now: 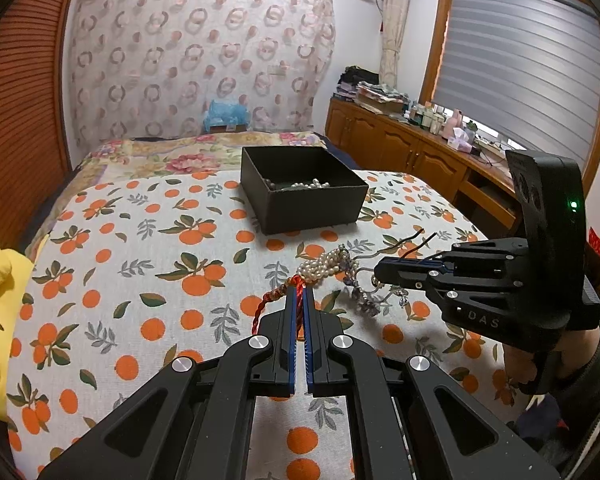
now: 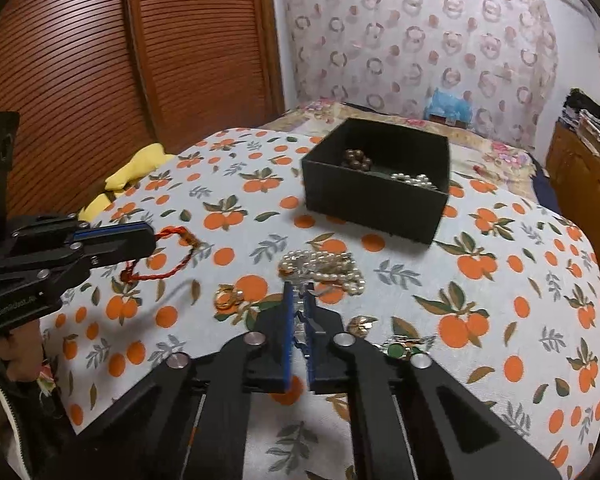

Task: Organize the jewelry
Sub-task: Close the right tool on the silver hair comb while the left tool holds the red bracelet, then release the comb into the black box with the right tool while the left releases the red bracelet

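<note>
Black box point(image 2: 376, 204), upper centre of the right wrist view: already holding brown beads point(image 2: 356, 159) and a pearl strand point(image 2: 414, 180). Still lying loose on the orange-print cloth point(image 2: 500, 320): pearl tangle point(image 2: 324, 266), gold ring point(image 2: 227, 298), green piece point(image 2: 398, 349) and a small gold item beside it. Sorting is looking roughly half done.

Left gripper point(image 1: 299, 294): jaws are pressing together on the red cord bracelet point(image 2: 168, 256).

Right gripper point(image 2: 299, 292): jaws are clamping a silvery hairpin ornament point(image 1: 366, 294), its dark prongs sticking out behind.
</note>
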Available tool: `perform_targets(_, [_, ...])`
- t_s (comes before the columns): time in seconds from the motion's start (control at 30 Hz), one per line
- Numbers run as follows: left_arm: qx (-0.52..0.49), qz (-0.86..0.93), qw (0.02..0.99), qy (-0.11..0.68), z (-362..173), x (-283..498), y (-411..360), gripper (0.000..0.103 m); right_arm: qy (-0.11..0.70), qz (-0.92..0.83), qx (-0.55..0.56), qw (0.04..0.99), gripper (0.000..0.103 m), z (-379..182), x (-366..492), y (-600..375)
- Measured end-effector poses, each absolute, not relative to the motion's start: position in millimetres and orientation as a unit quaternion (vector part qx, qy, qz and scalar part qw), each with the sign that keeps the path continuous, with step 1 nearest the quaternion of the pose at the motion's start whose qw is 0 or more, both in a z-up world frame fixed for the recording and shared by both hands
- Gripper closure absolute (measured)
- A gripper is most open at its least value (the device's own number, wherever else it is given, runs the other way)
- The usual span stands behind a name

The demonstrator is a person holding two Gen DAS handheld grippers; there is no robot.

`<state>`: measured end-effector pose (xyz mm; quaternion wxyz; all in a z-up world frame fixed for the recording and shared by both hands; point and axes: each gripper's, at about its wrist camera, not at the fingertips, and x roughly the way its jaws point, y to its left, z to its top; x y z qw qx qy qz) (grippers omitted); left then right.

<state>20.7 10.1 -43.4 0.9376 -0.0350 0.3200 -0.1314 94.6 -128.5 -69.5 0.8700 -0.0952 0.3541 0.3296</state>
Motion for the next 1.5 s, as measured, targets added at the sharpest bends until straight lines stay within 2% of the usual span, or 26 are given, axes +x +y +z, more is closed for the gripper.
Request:
perform_targets(0.33, [-0.021,-0.133,0.942,0.309,-35,39,10,0.101,0.332,0.332,-0.102,0.877,0.101,-48,117,-131])
perform_targets(0.63, [-0.006,-0.134,0.95,0.28,-7,75,9,0.101,0.293,0.306,-0.118,0.898,0.101,-9,182,-122])
perform_targets(1.0, [0.008,-0.136,0.951,0.276,11,110,3,0.101,0.323,0.253,-0.135,0.902,0.101,-37,272,-116])
perform_targets(1.3, [0.023,-0.131,0.95,0.282,13,133,-6,0.101,0.315,0.291,-0.112,0.897,0.094,-35,268,-126])
perform_targets(1.5, [0.028,-0.127,0.95,0.283,14,148,-15,0.101,0.308,0.312,-0.093,0.894,0.094,-22,250,-141])
